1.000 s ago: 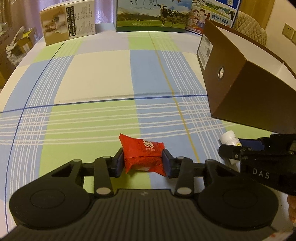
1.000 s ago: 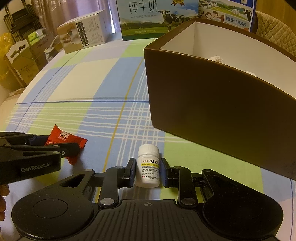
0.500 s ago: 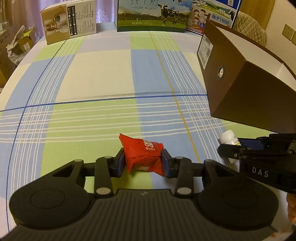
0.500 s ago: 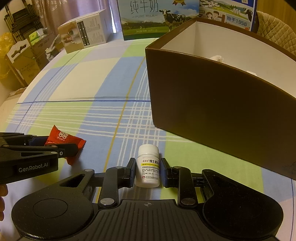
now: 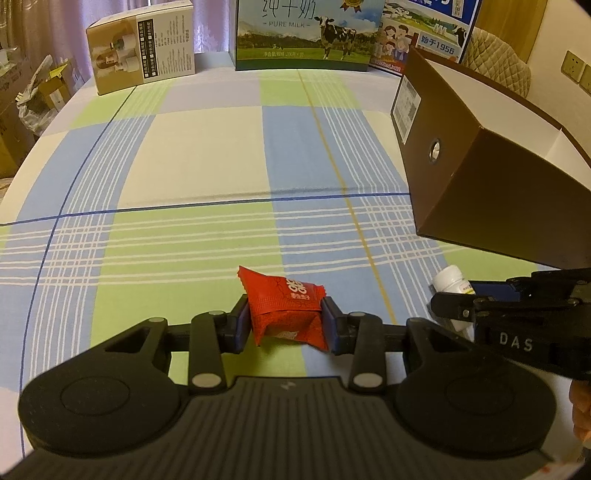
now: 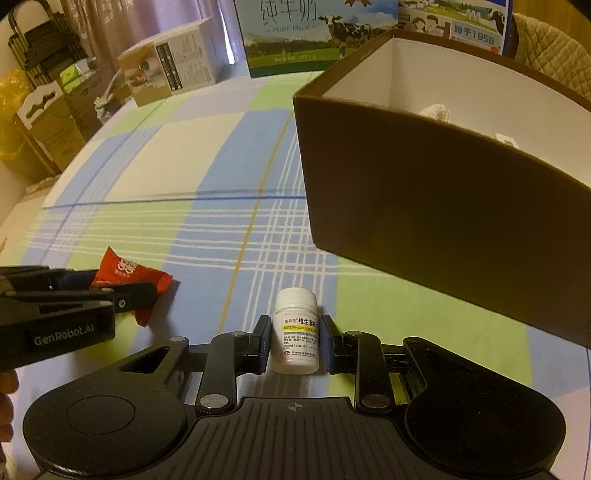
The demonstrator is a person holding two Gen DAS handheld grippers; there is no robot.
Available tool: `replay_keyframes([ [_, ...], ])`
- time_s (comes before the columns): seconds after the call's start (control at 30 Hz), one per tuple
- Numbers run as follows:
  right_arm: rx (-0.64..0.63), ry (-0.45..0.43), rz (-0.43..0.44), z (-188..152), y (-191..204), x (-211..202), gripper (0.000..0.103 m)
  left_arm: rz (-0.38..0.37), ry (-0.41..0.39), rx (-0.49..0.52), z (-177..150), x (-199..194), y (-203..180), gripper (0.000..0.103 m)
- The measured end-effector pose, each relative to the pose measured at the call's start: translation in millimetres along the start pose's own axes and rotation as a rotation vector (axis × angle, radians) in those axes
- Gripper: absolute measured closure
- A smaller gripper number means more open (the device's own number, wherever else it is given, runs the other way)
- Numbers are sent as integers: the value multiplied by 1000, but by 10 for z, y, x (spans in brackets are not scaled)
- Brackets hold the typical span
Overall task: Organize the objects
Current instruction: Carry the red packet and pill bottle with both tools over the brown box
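A red snack packet [image 5: 284, 295] sits pinched between the pads of my left gripper [image 5: 286, 319], which is shut on it just above the checked tablecloth. My right gripper [image 6: 294, 343] is shut on a small white pill bottle [image 6: 295, 332], which stands upright. The two grippers are side by side. From the right wrist view the left gripper [image 6: 122, 291] and its red packet [image 6: 125, 269] show at the left. The left wrist view shows the bottle [image 5: 448, 278] at the right. An open brown box [image 6: 424, 192] with a white inside stands ahead of the right gripper.
White items [image 6: 437, 110] lie inside the brown box [image 5: 480, 206]. A milk carton box [image 5: 303, 37], a second printed carton [image 5: 424, 33] and a tan box [image 5: 144, 44] line the table's far edge. Cardboard clutter [image 6: 44, 122] stands beyond the left edge.
Both views have shifted only slightly, and the far boxes sit a little lower in the left wrist view. Each gripper keeps its hold on its item.
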State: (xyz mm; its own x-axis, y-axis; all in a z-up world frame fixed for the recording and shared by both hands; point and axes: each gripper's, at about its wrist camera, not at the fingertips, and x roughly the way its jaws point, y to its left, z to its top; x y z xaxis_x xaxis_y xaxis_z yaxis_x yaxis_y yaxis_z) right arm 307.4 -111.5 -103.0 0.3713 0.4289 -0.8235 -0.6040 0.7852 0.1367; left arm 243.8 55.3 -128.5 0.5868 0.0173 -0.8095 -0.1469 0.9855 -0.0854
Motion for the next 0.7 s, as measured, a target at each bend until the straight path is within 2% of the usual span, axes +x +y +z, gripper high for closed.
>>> replay_keyframes([
  [0.2,0,-59,42,34,8,-225,79,0,-13,-4,-21,-121,-9,69],
  [0.43,24,-104,52,2,-34,-598,79,-10,-52,4,2,-389,-102,69],
  [0.7,58,-207,58,-19,-130,-1258,79,-88,-112,29,139,-831,-395,69],
])
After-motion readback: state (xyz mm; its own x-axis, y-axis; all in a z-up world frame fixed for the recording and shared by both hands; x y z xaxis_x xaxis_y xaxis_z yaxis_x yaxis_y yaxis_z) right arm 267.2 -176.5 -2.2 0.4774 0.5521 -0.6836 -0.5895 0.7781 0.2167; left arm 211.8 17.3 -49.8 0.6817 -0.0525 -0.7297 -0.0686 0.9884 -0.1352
